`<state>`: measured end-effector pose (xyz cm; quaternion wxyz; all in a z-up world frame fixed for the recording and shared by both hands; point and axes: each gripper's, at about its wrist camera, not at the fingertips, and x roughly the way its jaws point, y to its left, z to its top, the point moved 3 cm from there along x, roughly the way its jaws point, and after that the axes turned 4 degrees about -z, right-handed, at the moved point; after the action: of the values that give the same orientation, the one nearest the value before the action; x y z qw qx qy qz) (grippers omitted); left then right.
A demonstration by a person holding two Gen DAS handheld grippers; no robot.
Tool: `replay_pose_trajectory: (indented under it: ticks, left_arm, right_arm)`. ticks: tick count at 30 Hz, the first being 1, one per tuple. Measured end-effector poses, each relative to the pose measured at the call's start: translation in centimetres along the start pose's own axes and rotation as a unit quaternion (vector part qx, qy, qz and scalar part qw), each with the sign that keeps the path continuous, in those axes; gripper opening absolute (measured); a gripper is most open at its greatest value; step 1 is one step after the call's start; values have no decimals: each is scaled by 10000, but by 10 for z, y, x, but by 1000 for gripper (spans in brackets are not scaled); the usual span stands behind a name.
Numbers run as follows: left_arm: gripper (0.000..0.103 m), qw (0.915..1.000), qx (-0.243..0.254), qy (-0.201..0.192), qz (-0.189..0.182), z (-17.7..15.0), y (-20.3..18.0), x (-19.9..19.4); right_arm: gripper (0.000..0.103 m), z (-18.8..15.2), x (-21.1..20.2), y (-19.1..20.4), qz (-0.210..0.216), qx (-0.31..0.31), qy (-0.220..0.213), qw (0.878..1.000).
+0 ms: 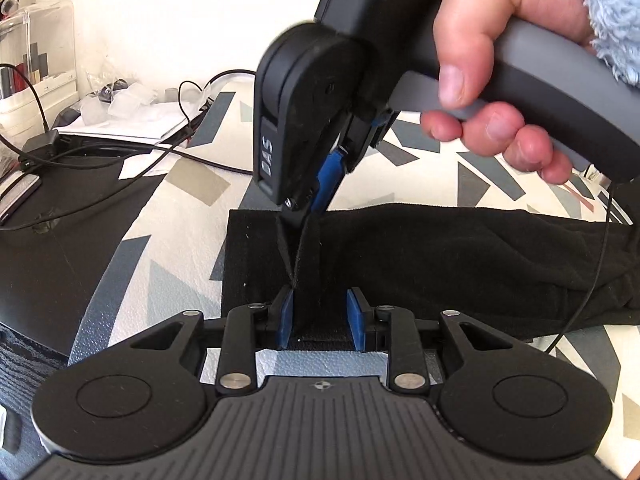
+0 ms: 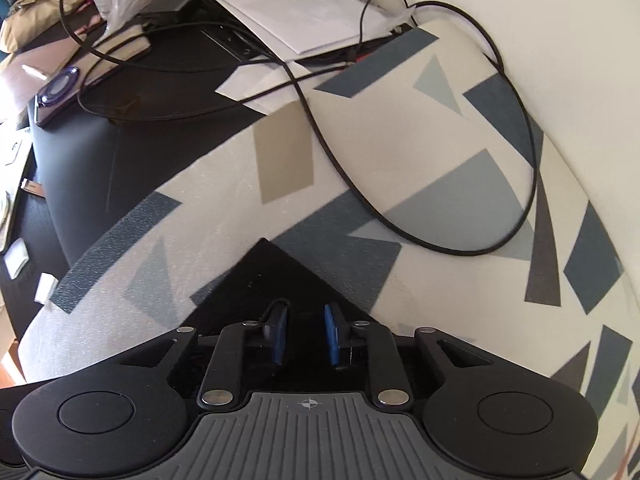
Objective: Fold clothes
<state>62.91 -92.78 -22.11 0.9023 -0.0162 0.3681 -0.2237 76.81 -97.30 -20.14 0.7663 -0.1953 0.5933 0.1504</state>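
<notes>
A black garment (image 1: 440, 264) lies across a cream cover with grey and blue shapes (image 1: 168, 280). My left gripper (image 1: 320, 316) sits at the garment's near edge, jaws partly apart with black cloth between the blue pads (image 1: 286, 320); I cannot tell whether they press on it. A person's hand (image 1: 480, 80) holds my right gripper (image 1: 298, 210) just above, pointing steeply down. It is shut on a pinch of the cloth, which rises to it in a narrow tent. In the right wrist view a corner of the garment (image 2: 272, 276) shows under my right gripper (image 2: 306, 336).
A black cable (image 2: 440, 244) loops over the patterned cover beyond the garment. To the left is a black desk (image 1: 60, 240) with papers (image 2: 304, 20), a notebook, chargers and more cables. A thin wire (image 1: 596, 280) hangs across the garment's right part. A pale wall runs behind.
</notes>
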Motion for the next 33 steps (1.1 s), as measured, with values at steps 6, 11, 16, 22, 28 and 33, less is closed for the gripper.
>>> replay_pose_trajectory:
  ticks: [6, 11, 16, 22, 28, 33]
  left_arm:
    - [46, 9996, -168, -61, 217, -1, 9, -5]
    - [47, 9988, -376, -98, 313, -5, 22, -13]
    - [47, 9986, -424, -49, 326, -9, 28, -14]
    - [47, 9951, -979, -128, 5, -8, 42, -20]
    - [47, 9544, -2815, 68, -991, -10, 76, -25]
    - [47, 9107, -3904, 125, -1345, -20, 93, -8]
  right_arm:
    - [3, 5, -5, 12, -150, -191, -333, 9991]
    - [2, 21, -18, 14, -151, -159, -774, 9968]
    - [2, 25, -3, 22, -106, -311, -667, 9972]
    - [9, 25, 10, 31, -38, -444, -702, 9965]
    - [25, 27, -9, 14, 256, -77, -1051, 9941]
    - [25, 20, -14, -3, 421, 43, -926, 9948]
